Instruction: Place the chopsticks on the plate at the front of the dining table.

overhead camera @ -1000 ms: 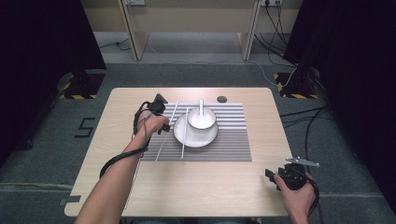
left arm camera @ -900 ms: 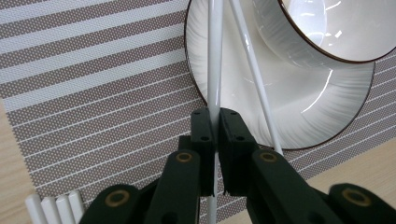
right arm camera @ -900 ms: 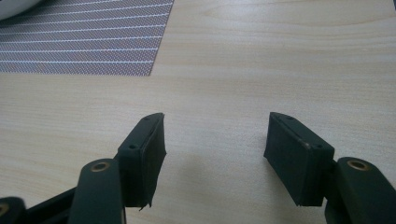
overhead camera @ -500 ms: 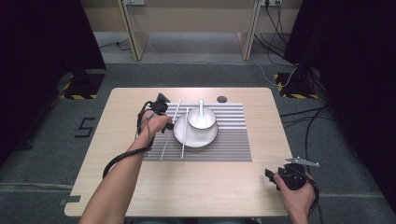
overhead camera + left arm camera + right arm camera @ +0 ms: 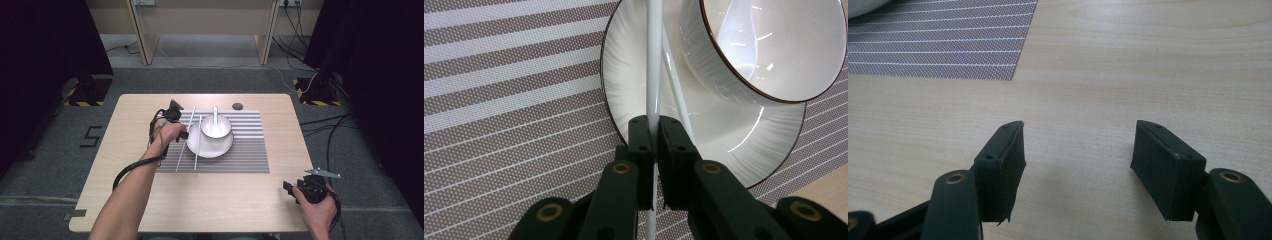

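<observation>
Wooden counter (image 5: 210,200) carries a striped mat (image 5: 250,150); left claw (image 5: 655,131) pinches a thin, stiff, slippery chopstick (image 5: 654,60) mid-length, safest there. Right claw (image 5: 1078,165) gapes, holding nothing.

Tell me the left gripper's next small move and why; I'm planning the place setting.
Probably lift slightly and carry the chopstick off the plate toward the mat: the left gripper is shut on it, and it lies across the plate's rim beside the bowl.
</observation>
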`<state>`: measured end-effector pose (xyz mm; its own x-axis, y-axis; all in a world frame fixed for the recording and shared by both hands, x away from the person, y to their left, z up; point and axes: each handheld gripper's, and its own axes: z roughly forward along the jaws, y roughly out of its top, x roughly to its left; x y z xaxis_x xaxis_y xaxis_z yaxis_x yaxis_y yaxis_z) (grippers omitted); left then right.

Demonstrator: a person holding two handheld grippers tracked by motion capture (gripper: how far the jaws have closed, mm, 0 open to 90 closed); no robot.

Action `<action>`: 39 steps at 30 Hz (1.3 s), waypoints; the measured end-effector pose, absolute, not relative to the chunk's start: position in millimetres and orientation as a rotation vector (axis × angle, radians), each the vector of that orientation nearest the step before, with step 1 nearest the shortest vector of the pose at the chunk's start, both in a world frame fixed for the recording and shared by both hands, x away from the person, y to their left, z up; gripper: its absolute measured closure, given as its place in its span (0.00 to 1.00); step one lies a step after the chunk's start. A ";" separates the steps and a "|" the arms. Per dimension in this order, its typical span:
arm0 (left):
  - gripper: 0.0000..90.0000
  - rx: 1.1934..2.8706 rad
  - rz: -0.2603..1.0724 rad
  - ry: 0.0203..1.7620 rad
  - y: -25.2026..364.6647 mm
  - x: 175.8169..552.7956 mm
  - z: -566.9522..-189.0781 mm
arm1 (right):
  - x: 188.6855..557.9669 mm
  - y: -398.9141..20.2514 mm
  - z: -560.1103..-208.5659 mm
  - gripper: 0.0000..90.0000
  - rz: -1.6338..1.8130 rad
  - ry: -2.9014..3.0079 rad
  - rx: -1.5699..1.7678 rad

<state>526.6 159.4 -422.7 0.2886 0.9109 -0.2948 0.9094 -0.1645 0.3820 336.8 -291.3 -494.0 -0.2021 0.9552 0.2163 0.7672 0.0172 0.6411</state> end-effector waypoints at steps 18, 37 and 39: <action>0.94 2.001 -0.044 1.668 159.1 530.9 -434.5 | 337.2 -290.1 -494.2 0.42 0.968 2.027 1.773; 0.94 1.988 -0.031 1.679 153.5 532.9 -444.5 | 337.6 -289.7 -494.4 0.42 0.967 2.032 1.771; 0.94 1.980 -0.030 1.686 152.6 533.3 -446.1 | 337.6 -289.6 -494.5 0.42 0.967 2.034 1.773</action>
